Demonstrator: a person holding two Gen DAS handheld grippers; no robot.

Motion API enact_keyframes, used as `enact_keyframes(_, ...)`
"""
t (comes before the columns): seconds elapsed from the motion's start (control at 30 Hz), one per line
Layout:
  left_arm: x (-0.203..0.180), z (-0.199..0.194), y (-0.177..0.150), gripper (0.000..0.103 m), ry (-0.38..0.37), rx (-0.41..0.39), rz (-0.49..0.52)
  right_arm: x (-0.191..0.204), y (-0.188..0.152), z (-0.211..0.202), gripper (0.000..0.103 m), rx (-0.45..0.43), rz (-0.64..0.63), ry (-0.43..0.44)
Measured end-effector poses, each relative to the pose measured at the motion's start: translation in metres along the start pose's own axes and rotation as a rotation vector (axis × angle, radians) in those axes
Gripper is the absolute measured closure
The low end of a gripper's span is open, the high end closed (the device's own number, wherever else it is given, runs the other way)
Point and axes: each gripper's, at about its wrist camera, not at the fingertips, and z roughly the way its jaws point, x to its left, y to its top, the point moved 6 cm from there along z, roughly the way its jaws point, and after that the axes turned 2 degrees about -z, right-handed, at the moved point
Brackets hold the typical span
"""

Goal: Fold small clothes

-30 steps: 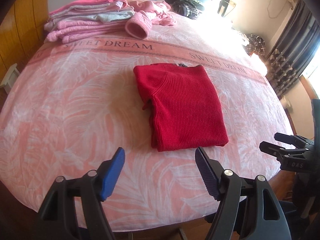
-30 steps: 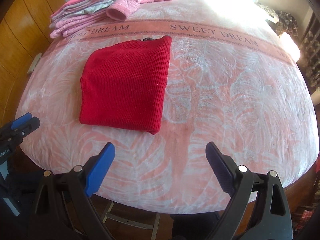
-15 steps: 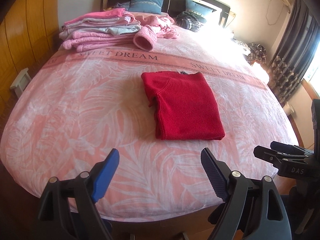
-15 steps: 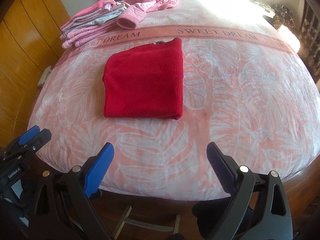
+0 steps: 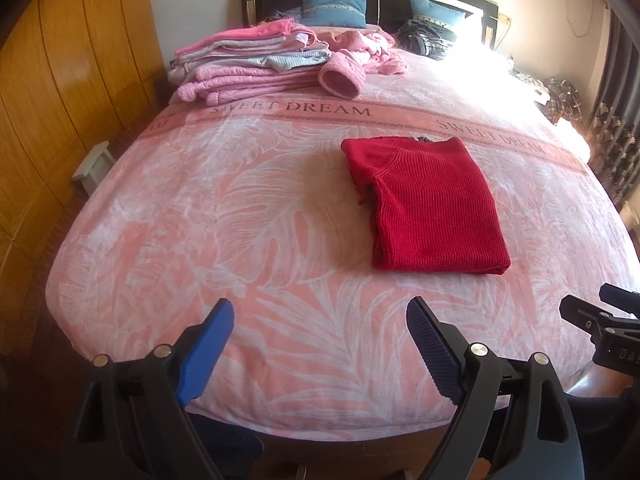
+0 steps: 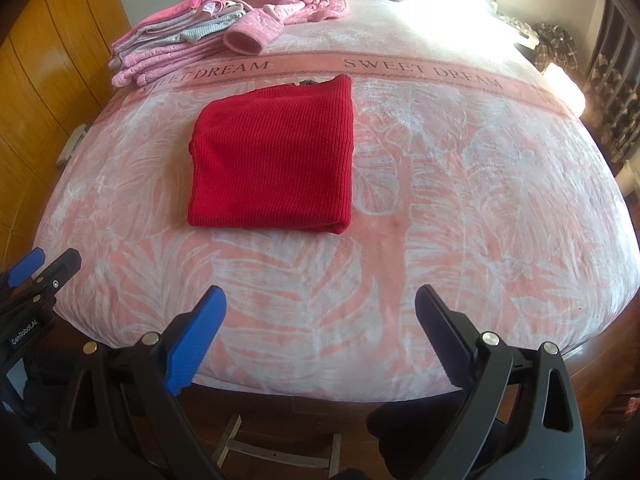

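pink bedspread, blue pillows, wooden wardrobe

Red ribbed sweater – pink leaf-print blanket – pink clothes stack

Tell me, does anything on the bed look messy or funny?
Mostly tidy. The red sweater lies folded flat, though a bit of fabric pokes out along its left edge in the left wrist view. Behind the neat pink stack, a crumpled pink garment lies unfolded, one sleeve cuff flopped open toward us.
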Motion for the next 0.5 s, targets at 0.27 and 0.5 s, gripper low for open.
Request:
enact_keyframes(0.27, -0.005, -0.003, 0.001, 0.013, 0.008, -0.019, 0.015, 0.003, -0.004, 0.005, 0.007, 0.005, -0.017, -0.035)
enact_keyframes(0.5, -0.010, 0.001, -0.002, 0.013, 0.014, -0.005, 0.035, 0.005, -0.003, 0.005, 0.007, -0.020, -0.028, -0.074)
